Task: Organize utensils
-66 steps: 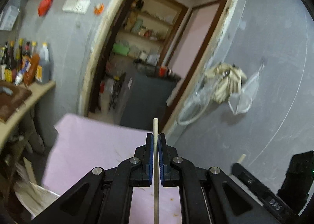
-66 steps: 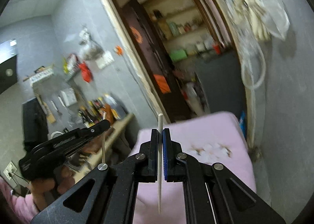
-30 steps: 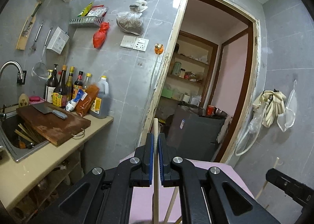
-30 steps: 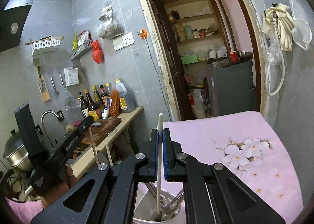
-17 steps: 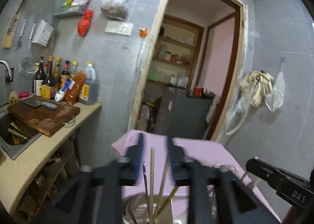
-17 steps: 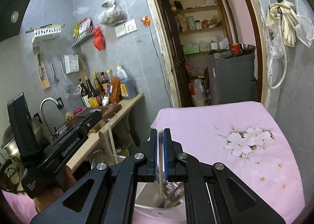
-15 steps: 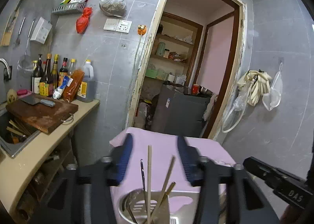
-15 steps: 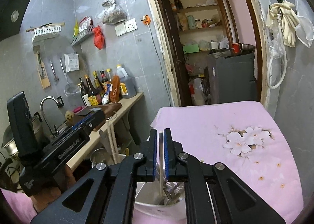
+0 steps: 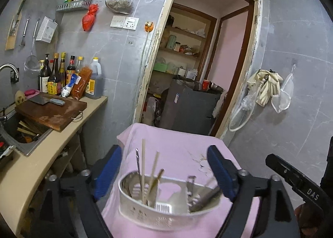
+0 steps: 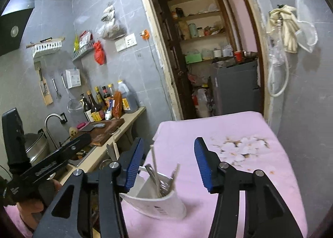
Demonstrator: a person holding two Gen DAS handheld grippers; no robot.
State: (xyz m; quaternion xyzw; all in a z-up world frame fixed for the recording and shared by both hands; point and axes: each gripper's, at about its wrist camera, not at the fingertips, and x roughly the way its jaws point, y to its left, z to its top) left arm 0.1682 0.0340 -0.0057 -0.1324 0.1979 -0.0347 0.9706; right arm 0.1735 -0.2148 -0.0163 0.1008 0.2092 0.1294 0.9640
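**A:** Chopsticks (image 9: 143,167) are standing in the left compartment of the white utensil caddy (image 9: 145,215), which sits on the pink-cloth bench (image 9: 179,146) toward its near edge, left of middle. Metal cutlery (image 9: 192,188) leans in the right compartment. The left gripper (image 9: 164,170) has just been opening and its jaws stand wide apart, nothing pressed between the pads; the sticks only show through the gap. The right gripper (image 10: 168,163) has just been opening too, jaws apart, with a pale stick (image 10: 153,160) and forks (image 10: 161,183) poking up from the caddy below it, free of the pads.

**B:** So both look let go. To finish that step well, probably lift each gripper straight up and back until the pads are clear of the stick tops, then swing away. A sideways drag could catch a stick and tip the light caddy.

**A:** Agreed. Room-wise, the far half of the bench and its right side with the flower print (image 10: 239,146) are bare, so that's the safe way out. The left edge is tighter: it drops off next to the counter (image 9: 91,102) with the chopping board (image 9: 52,111), and the caddy sits fairly near it.
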